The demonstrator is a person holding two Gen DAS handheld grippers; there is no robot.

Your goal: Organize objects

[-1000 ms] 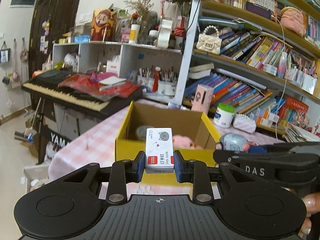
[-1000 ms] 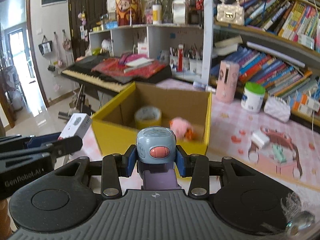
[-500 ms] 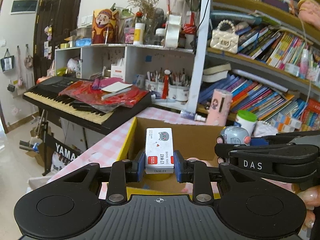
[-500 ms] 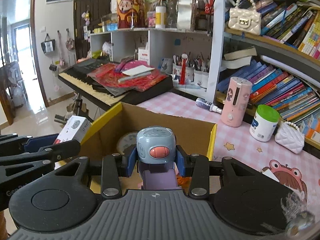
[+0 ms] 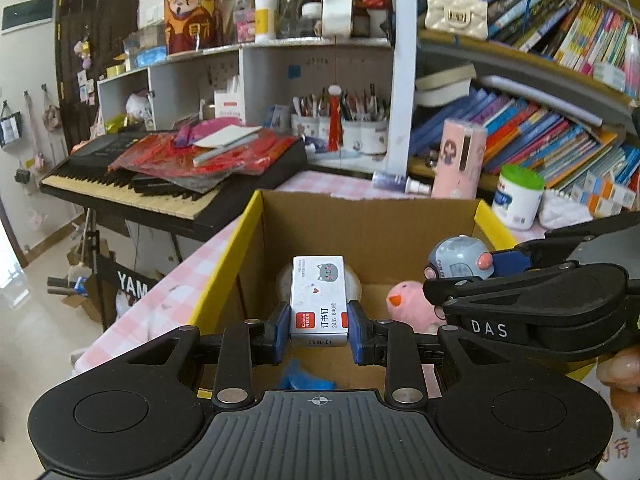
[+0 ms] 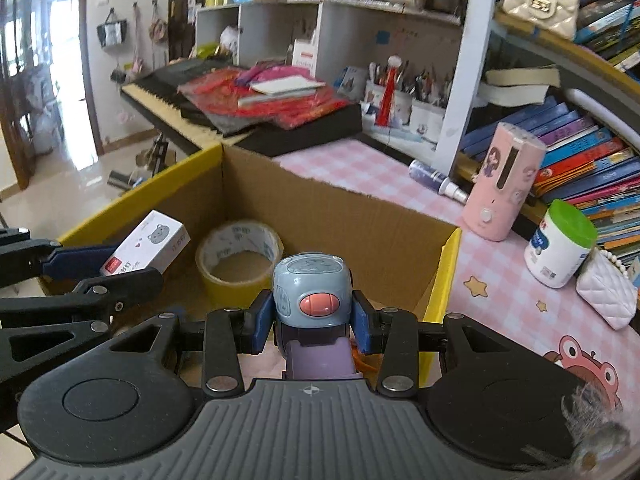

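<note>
My left gripper (image 5: 319,330) is shut on a white staple box (image 5: 318,300) with a grey cat face, held over the open cardboard box (image 5: 372,220) with yellow edges. My right gripper (image 6: 310,326) is shut on a blue-grey and purple toy robot (image 6: 312,296) over the same box (image 6: 328,216). The staple box also shows in the right wrist view (image 6: 148,242), the toy robot in the left wrist view (image 5: 460,258). Inside the box lie a tape roll (image 6: 240,258) and a pink plush toy (image 5: 412,306).
A pink cylinder (image 6: 502,188), a green-lidded white jar (image 6: 560,244), a spray bottle (image 6: 436,182) and a white quilted purse (image 6: 608,294) stand on the pink checked table right of the box. A keyboard piano (image 5: 160,176) is behind left. Bookshelves run along the right.
Both grippers moved forward and down over the cardboard box, still holding their objects. The box interior with tape roll and pink plush is now closer below them.
</note>
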